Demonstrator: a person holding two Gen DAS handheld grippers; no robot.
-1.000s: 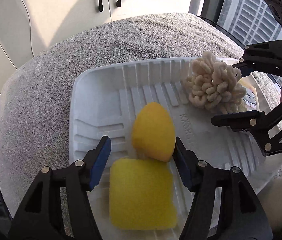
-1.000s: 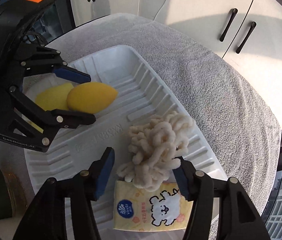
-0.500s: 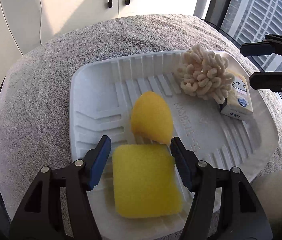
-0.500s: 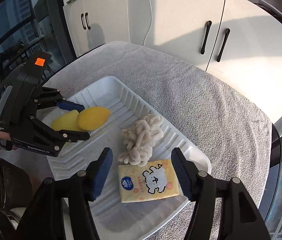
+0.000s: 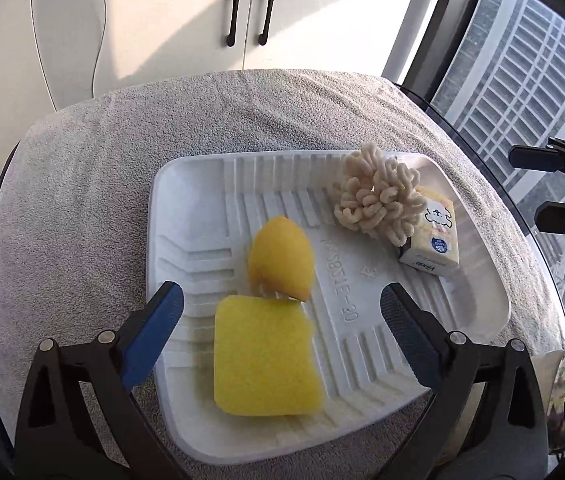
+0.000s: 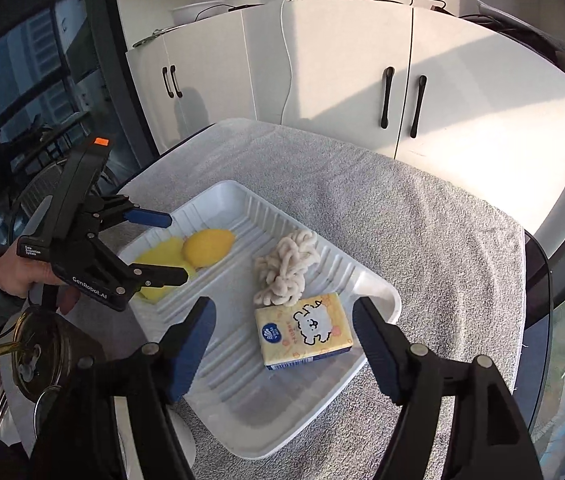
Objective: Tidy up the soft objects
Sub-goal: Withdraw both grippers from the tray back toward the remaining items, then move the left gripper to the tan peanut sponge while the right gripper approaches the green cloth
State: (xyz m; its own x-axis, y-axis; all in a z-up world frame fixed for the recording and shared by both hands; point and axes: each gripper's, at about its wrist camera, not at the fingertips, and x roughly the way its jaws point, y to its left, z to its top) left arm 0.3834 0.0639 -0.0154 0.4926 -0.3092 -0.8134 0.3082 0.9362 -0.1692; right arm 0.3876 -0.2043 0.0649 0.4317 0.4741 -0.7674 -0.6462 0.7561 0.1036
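The white tray [image 5: 170,216] on the grey towel [image 5: 82,184] holds 4 soft things: yellow sponge [image 5: 262,356], yellow teardrop sponge [image 5: 280,258], cream noodle mop head [image 5: 378,200], tissue pack [image 6: 306,330]. The left gripper [image 5: 282,332] and right gripper [image 6: 282,344] hover above, jaws just opened wide apart and empty.

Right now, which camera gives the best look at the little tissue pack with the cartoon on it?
The right wrist view: the tissue pack lies close, top face and cartoon fully readable. The left wrist view shows it farther off, tilted, partly behind the cream chenille bundle.
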